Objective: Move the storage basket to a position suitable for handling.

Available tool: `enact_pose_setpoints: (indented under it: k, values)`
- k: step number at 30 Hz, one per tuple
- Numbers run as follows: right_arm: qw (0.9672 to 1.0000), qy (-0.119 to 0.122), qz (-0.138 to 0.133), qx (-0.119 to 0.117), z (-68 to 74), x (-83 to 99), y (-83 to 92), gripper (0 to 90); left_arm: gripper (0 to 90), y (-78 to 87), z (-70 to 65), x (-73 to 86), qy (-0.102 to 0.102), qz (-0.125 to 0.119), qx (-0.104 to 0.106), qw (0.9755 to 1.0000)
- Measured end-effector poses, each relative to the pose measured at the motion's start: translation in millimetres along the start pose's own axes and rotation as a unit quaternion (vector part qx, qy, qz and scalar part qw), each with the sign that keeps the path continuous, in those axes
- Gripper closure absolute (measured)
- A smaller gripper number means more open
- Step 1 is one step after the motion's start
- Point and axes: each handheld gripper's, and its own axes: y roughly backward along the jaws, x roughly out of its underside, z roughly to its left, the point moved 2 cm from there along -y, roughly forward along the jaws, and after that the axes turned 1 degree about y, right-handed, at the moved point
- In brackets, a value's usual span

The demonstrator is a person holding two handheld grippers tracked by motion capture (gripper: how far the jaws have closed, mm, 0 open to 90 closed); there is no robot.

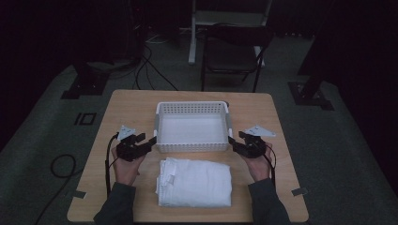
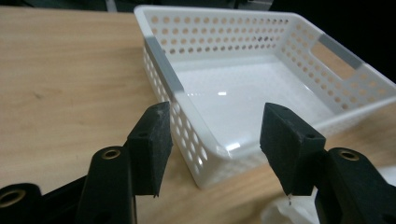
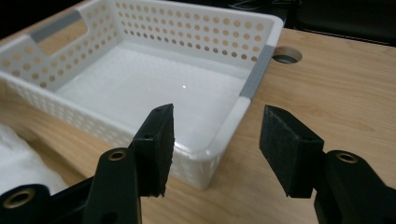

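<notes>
In the high view a white plastic basket [image 1: 192,127] stands in the middle of the frame, on the wooden table [image 1: 126,105]. Its walls have many small round holes, and grey strips run along the rim at both short sides. The inside is bare. Just below it in the frame lies a folded white cloth [image 1: 195,182], near the front edge of the table and a little apart from the basket.

The left gripper [image 1: 151,140] is at the lower left corner of the basket, with its jaws apart and nothing between the pads. In the left gripper view the basket corner [image 2: 210,158] appears in the lower middle, in the gap between the two black pads, which do not press on it. A bit of the cloth [image 2: 285,214] shows at the bottom edge.

The right gripper [image 1: 231,141] is at the lower right corner of the basket, its jaws also apart and holding nothing. In the right gripper view the basket corner [image 3: 205,163] sits beside the left pad, and a round hole in the table [image 3: 286,58] is at the upper right.

I can read no brand, label or writing on the basket, the cloth or the grippers.
</notes>
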Motion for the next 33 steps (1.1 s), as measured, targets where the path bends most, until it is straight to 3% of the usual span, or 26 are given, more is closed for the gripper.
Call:
enact_pose_setpoints:
  k: [4, 15, 33]
  values:
    - [1.0, 0.003, 0.006, 0.0, 1.6, 6.9, 5.0, 43.6, 39.9, 5.6, -7.0, 8.8, -0.004, 0.008, 0.002, 1.0]
    - [0.9996, 0.007, 0.002, -0.026, 22.4, 21.6, 33.3, 40.4, 35.4, 20.3, -43.0, 26.7, -0.051, 0.013, 0.029, 0.9982]
    - [0.9977, 0.035, 0.017, -0.056, 52.7, 34.5, 41.8, 36.5, 29.4, 25.7, -66.0, 45.6, -0.072, 0.031, 0.039, 0.9961]
